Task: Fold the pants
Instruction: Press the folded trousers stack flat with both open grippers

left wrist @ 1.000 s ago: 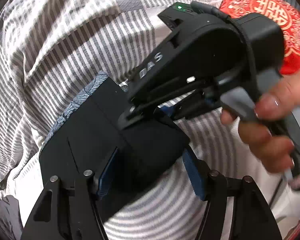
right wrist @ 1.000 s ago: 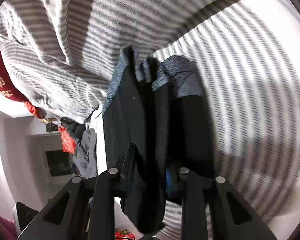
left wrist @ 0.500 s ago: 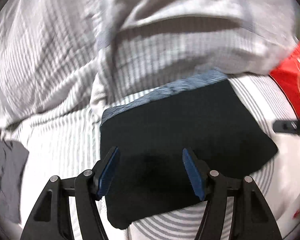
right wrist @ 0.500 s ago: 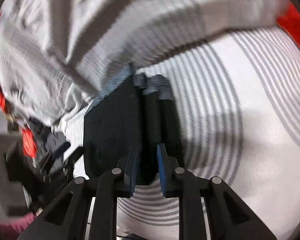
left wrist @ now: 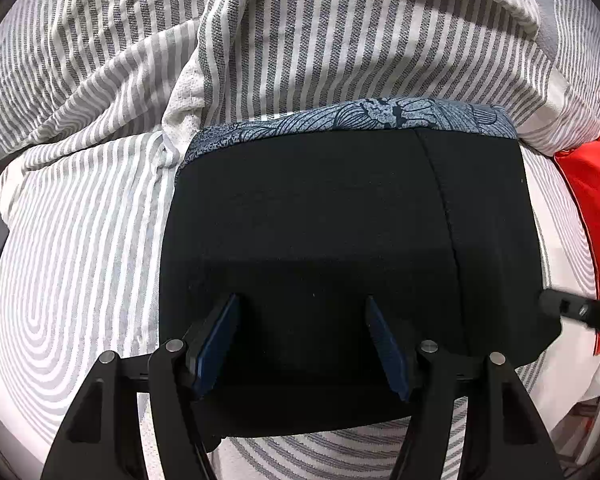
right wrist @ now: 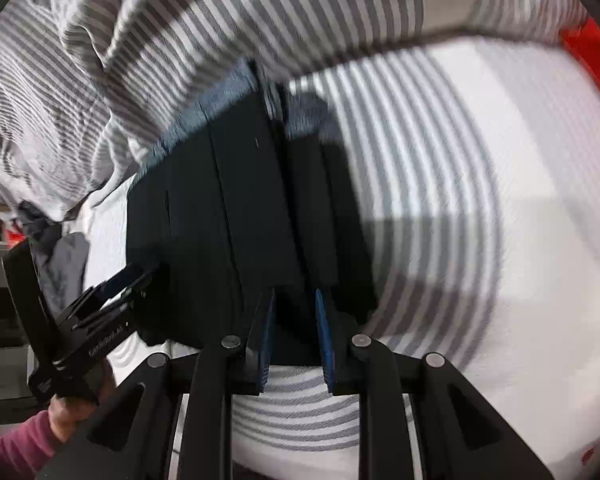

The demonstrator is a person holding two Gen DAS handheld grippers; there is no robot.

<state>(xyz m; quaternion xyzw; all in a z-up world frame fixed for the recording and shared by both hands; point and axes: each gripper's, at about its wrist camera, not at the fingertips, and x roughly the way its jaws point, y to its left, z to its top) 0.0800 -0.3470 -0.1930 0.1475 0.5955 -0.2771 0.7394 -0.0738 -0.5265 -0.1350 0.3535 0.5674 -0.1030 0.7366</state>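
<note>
The black pants (left wrist: 340,216) lie folded into a flat rectangle on the striped bed, with a blue-grey patterned waistband (left wrist: 352,120) along the far edge. My left gripper (left wrist: 302,312) is open and empty, its blue pads (left wrist: 216,340) hovering over the near part of the pants. In the right wrist view the pants (right wrist: 220,208) show as stacked layers. My right gripper (right wrist: 294,304) is partly open at the near right edge of the fold, holding nothing. The left gripper's body (right wrist: 84,332) shows at lower left there.
A rumpled grey-and-white striped blanket (left wrist: 140,60) is bunched behind the pants. The white striped sheet (right wrist: 460,200) spreads to the right. A red embroidered cushion (left wrist: 592,216) lies at the right. The right gripper's tip (left wrist: 580,312) pokes in at the right edge.
My right gripper let go of the pants' edge and opened a little. My left gripper swung back from close over the fold to face the pants squarely. The pants now lie flat.
</note>
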